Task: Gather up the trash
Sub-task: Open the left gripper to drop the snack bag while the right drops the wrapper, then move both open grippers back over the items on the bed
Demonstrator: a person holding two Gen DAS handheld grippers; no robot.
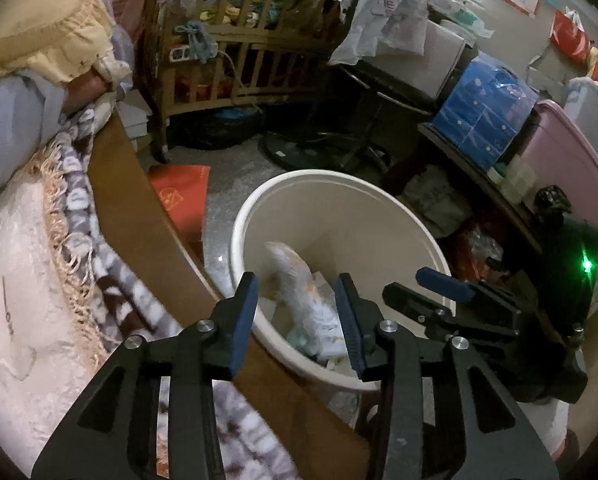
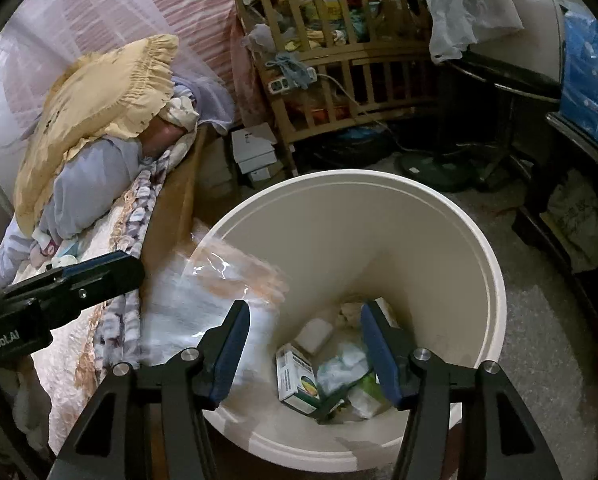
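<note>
Both released: left gripper [image 1: 297, 322] and right gripper [image 2: 305, 354] above cream bin [image 2: 495, 280]; blurred plastic bag [image 2: 215, 280] beside right gripper, gripped by neither.

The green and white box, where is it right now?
The green and white box lies at the bottom of the cream bin, low centre in the right wrist view, left of the crumpled white wrappers, seen between the right gripper's open jaws.
</note>
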